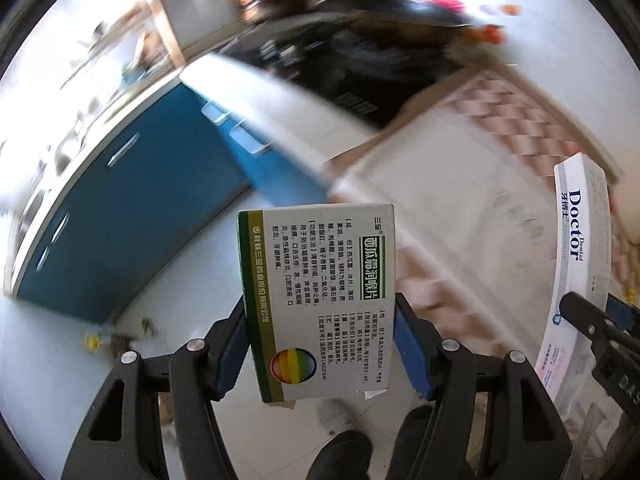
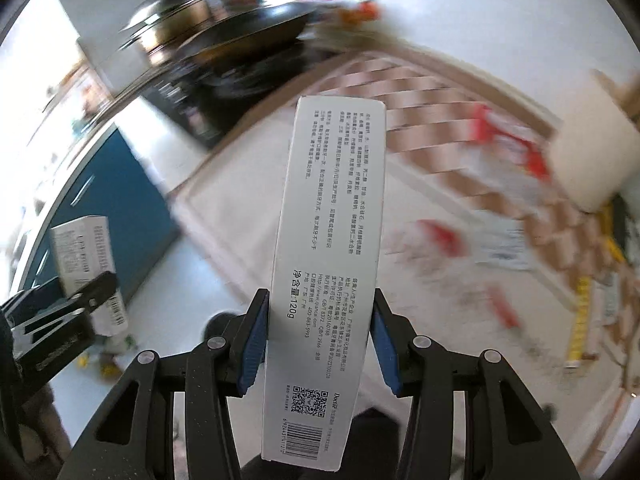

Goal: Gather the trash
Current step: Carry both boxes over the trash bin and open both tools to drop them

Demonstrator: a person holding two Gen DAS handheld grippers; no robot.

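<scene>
My left gripper [image 1: 320,304] is shut on a white and green medicine box [image 1: 316,280] with Chinese print, held upright above the floor. My right gripper [image 2: 318,300] is shut on a long white toothpaste box [image 2: 332,220], also held up in the air. In the left wrist view the toothpaste box [image 1: 576,264], marked "Doctor", and the right gripper [image 1: 592,320] show at the right edge. In the right wrist view the medicine box [image 2: 90,264] and the left gripper [image 2: 80,300] show at the left edge.
A blue cabinet [image 1: 132,216] with a white top stands at the left. A pink checked mat [image 2: 460,152] carries red and white wrappers [image 2: 504,148] and paper scraps. A dark stand [image 1: 360,60] is at the back. Small litter [image 1: 116,340] lies by the cabinet.
</scene>
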